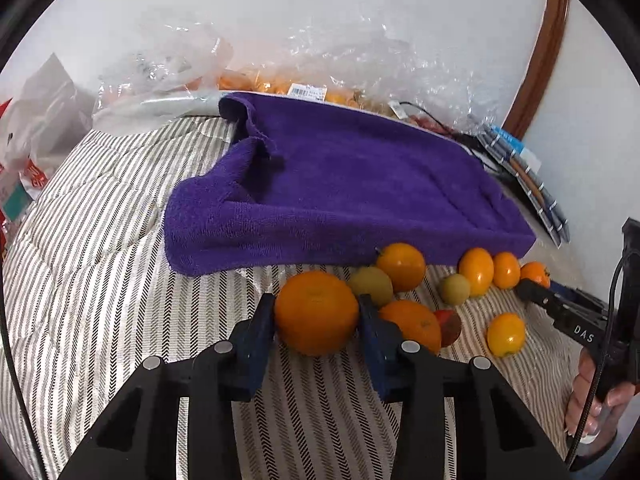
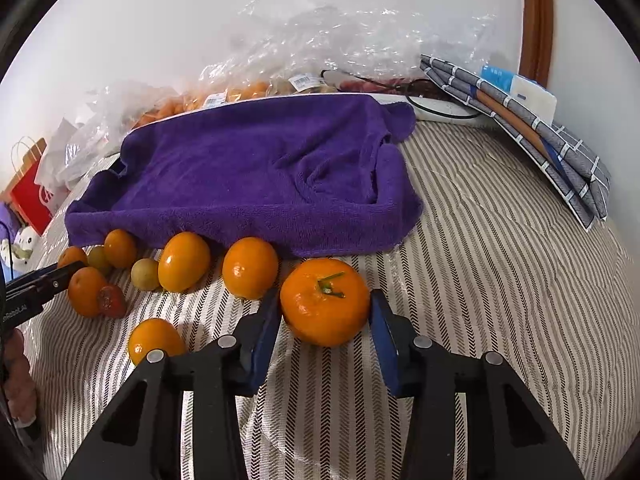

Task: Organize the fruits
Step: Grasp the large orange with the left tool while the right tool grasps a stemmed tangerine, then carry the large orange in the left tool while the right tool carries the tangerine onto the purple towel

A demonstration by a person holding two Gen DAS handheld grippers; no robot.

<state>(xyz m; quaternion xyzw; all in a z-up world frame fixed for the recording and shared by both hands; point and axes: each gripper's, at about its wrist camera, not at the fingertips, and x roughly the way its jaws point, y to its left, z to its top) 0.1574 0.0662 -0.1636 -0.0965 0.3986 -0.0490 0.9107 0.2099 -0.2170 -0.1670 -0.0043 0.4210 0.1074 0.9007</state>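
Observation:
A purple towel-lined tray (image 1: 352, 184) lies on the striped bedspread; it also shows in the right wrist view (image 2: 256, 176). Several oranges, small yellow-green fruits and a red strawberry lie in front of it. My left gripper (image 1: 316, 316) is shut on a large orange (image 1: 316, 312), both blue pads against its sides. My right gripper (image 2: 326, 312) brackets a stemmed orange (image 2: 325, 302); the left pad touches it, the right pad stands just off it. The orange rests on the bedspread. The right gripper also shows at the right edge of the left wrist view (image 1: 560, 304).
Clear plastic bags of fruit (image 1: 304, 80) sit behind the tray by the wall. Folded grey checked cloth (image 2: 540, 128) leans at the right. A red paper bag (image 2: 32, 196) stands at the far left. Striped bedspread (image 2: 500, 260) stretches right of the tray.

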